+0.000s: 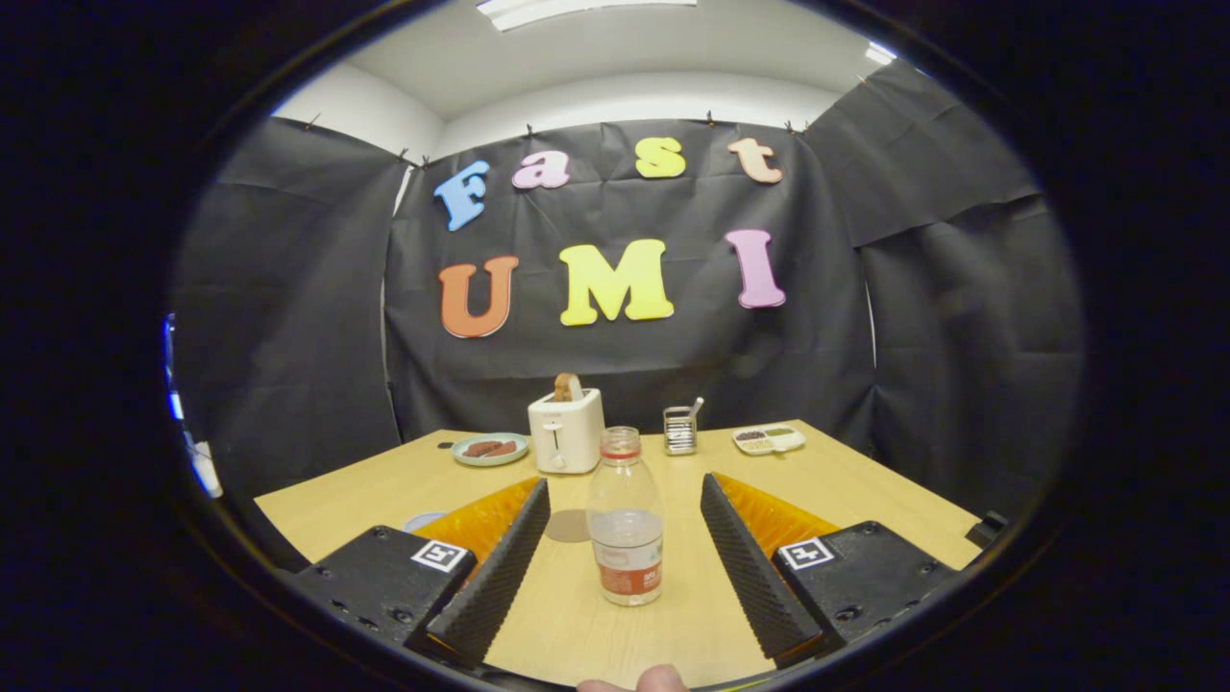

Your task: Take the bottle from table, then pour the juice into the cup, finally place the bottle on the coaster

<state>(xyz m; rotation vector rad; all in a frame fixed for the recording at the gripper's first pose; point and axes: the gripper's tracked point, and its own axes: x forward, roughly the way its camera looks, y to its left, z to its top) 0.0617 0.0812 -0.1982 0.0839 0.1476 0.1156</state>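
Gripper fingers spread open, plastic bottle upright between them, untouched; coaster just behind; toaster beyond

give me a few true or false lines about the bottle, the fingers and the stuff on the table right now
1. The gripper is open, with the bottle standing between its fingers. True.
2. The bottle lies on its side. False: it stands upright on the table.
3. The bottle wears a cap. False: its mouth is open.
4. A white toaster stands beyond the bottle. True.
5. The bottle rests on the coaster. False: the coaster lies bare beside it.
6. A plate sits next to the toaster. True.
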